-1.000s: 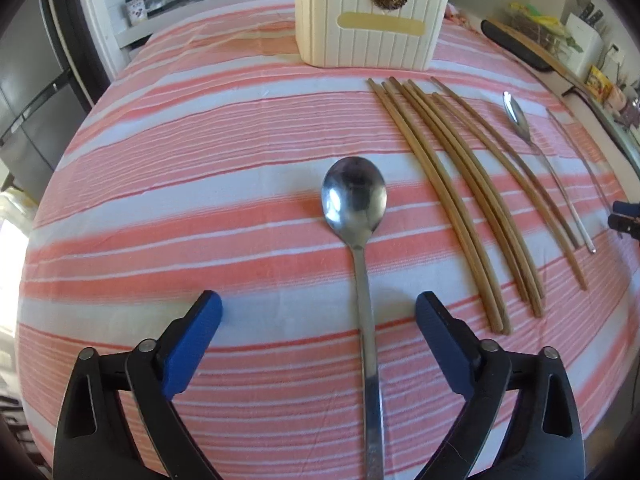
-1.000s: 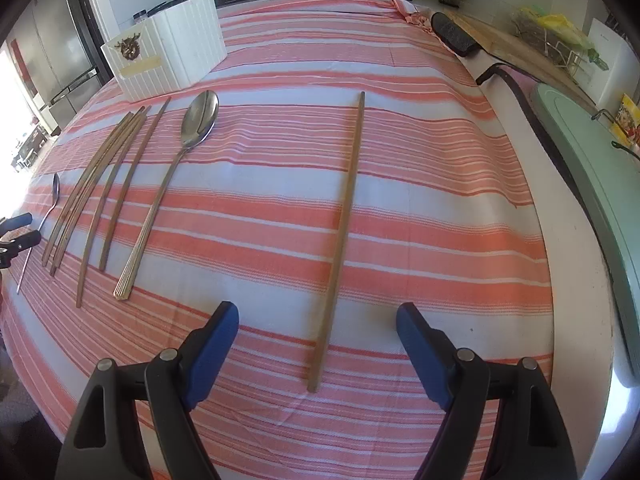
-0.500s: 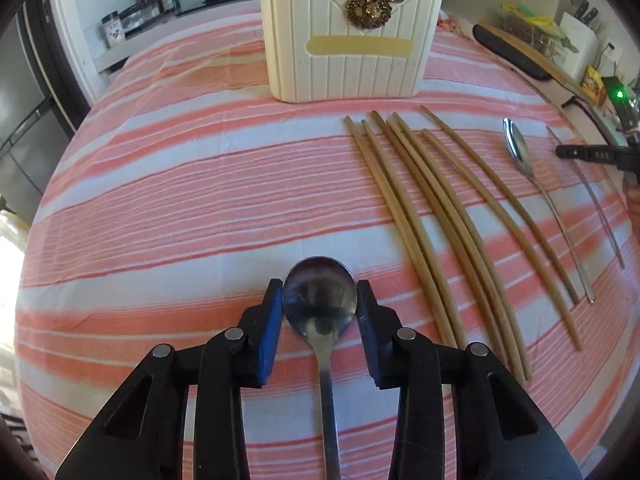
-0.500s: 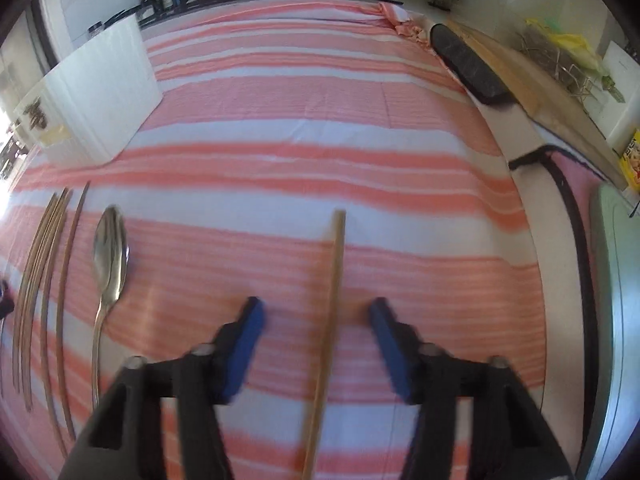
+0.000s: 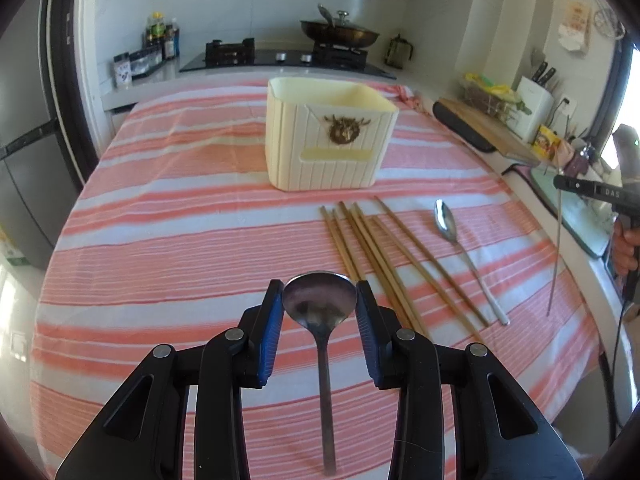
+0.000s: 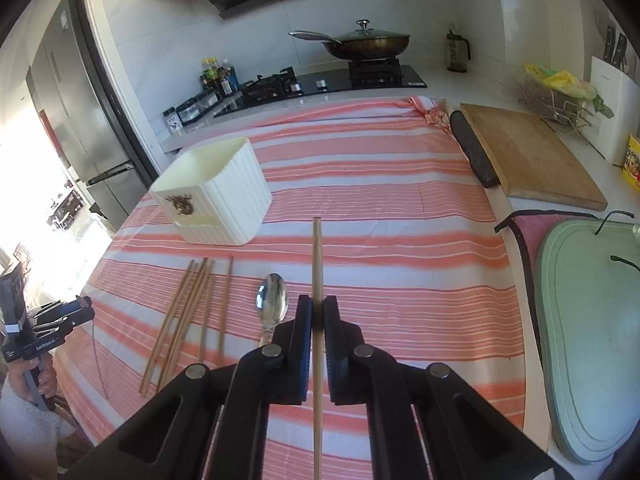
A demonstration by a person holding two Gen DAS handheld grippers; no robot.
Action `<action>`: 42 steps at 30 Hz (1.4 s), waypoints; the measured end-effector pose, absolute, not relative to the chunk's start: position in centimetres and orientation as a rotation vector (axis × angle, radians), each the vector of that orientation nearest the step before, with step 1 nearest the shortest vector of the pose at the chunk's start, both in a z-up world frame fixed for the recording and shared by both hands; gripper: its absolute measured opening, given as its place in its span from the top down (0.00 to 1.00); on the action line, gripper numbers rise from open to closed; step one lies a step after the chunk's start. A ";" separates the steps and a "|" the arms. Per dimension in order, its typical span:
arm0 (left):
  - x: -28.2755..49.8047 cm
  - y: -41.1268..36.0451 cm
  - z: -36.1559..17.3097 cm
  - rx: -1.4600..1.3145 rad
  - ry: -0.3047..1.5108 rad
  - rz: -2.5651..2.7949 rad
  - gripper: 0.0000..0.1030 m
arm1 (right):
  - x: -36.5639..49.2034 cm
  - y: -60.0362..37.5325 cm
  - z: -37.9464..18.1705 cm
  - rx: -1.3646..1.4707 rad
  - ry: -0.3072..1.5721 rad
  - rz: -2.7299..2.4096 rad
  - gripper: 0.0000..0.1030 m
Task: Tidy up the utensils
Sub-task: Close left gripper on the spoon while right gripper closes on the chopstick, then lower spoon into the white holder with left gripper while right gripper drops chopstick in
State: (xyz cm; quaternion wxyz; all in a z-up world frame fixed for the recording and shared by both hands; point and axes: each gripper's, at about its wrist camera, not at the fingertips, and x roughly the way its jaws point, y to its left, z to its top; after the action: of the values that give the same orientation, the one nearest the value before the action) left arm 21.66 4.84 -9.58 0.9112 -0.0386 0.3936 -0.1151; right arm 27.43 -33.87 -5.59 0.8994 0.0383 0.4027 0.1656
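1. Left gripper (image 5: 319, 300) is clamped on a spoon (image 5: 320, 300) by its bowl, handle pointing back under the gripper.
2. Right gripper (image 6: 317, 316) is pinched tight on one chopstick (image 6: 317, 264), long axis running straight ahead.
3. The box (image 5: 328, 140) sits ahead of both, open top up; looks nearer the left one, I'd say.
4. On the cloth (image 5: 180, 240) between: loose chopsticks (image 5: 376, 256) and another spoon (image 5: 448, 220), low enough not to block anything.

Two wrist fisheyes, angled down over the striped cloth (image 5: 168, 240) — both sharing the white holder (image 6: 224, 200), stove beyond
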 end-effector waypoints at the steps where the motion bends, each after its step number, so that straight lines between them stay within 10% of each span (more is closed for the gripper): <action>1: 21.3 5.1 -9.0 -0.091 0.797 -0.242 0.65 | 26.8 -33.6 -4.9 0.074 0.819 0.353 0.94; 25: 34.1 6.7 9.7 -0.188 0.417 -0.259 0.65 | 36.7 -19.3 9.6 0.071 0.256 0.480 0.94; 42: 47.4 5.6 -4.5 -0.228 0.751 -0.183 0.65 | 48.4 -12.8 -3.5 -0.009 0.591 0.453 0.94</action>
State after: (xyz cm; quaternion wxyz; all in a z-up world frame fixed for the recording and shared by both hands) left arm 47.38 5.61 -4.54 0.9199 -0.1107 0.3656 -0.0891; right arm 48.37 -12.76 -3.52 0.9314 -0.0043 0.2888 0.2213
